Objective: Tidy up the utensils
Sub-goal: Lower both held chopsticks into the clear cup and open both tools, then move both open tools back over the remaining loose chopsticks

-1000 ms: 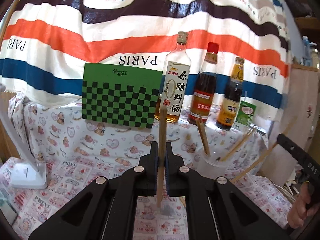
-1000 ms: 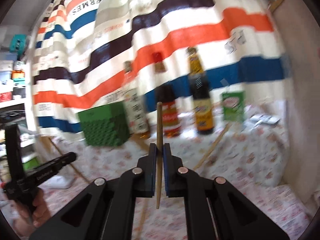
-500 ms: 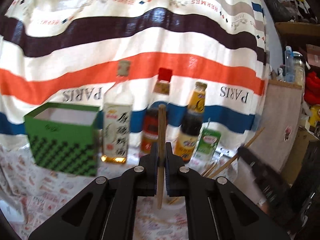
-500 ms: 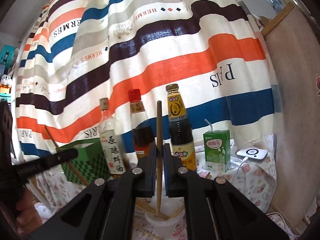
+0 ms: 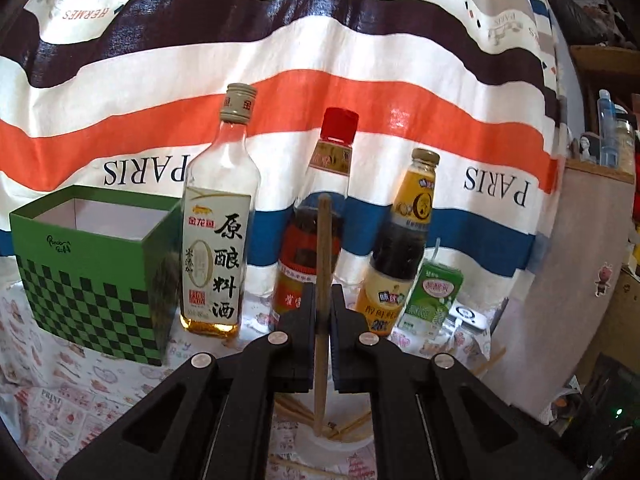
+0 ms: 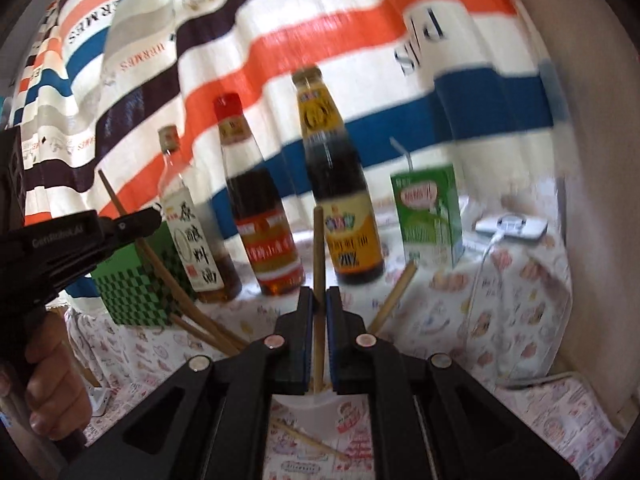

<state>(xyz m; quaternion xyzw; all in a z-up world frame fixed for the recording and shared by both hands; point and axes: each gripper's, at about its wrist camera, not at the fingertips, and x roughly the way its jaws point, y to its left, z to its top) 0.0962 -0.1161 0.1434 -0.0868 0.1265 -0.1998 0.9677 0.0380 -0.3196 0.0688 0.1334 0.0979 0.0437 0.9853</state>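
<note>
Left tongs (image 5: 322, 312): clenched on a single wooden chopstick (image 5: 322, 280), held upright; its upper end stands in front of the red-capped bottle, its lower end hangs over the white cup (image 5: 320, 440) directly below the tongs. Seen also from the right wrist camera at the left edge (image 6: 148, 218), gripped by a person's hand (image 6: 52, 392), with the chopstick slanting down toward the cup.

Right tongs (image 6: 319, 308): clenched on a second wooden chopstick (image 6: 318, 272), likewise upright, its lower end reaching to the cup's mouth (image 6: 316, 404); whether it touches the cup cannot be told, as the tongs hide the rim.

White cup: stands on the bench (image 5: 80, 392), which is covered in a printed cloth. Several chopsticks lean out of it at angles; loose ones lie on the cloth near its base (image 6: 308, 440).

Behind the cup, a row, from left to right:
- green checkered box (image 5: 92, 272), open at the top;
- clear bottle with a white label and a little amber liquid (image 5: 218, 240);
- red-capped bottle of dark sauce (image 5: 316, 216);
- yellow-labelled dark bottle (image 5: 404, 248);
- green drink carton with a straw (image 5: 434, 296).

Further right on the cloth: a small white device with a cable (image 6: 512, 226).

Backdrop: a striped sheet (image 5: 320, 60) in white, dark, orange and blue, hanging behind the bench.

The right wrist view is somewhat blurred.
</note>
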